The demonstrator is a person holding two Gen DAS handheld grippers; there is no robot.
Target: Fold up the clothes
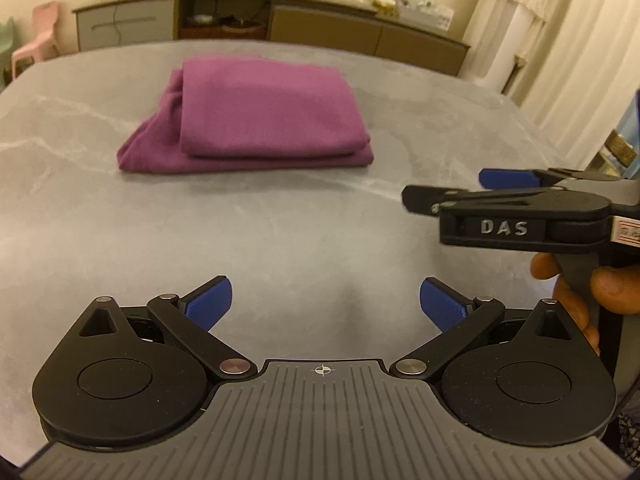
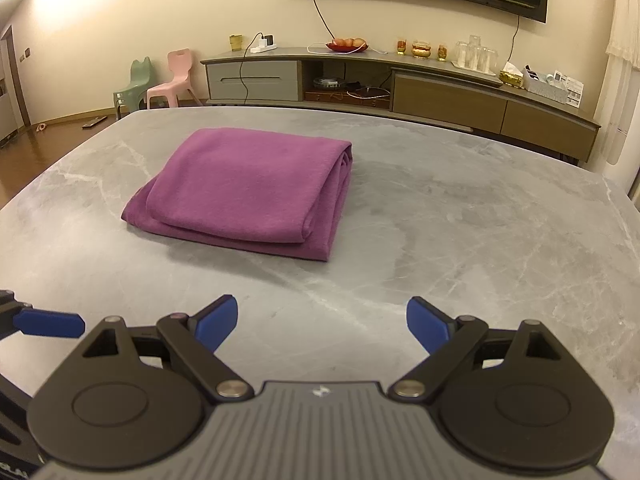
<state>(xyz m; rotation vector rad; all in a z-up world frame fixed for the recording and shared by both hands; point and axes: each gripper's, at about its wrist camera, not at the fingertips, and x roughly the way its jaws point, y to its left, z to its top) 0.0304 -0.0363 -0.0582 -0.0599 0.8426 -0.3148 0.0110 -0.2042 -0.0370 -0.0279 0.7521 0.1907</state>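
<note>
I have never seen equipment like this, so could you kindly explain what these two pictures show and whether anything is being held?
There is no robot here: a person holds a two-finger tool in each hand, and each tool carries a camera looking forward along its blue-padded fingers. One picture comes from the left gripper, the other from the right gripper. In the left view the right tool appears at the side, gripped by the person's hand. On the grey marble table lies a folded purple garment. Both pairs of fingers stand open, short of the cloth, holding nothing.
</note>
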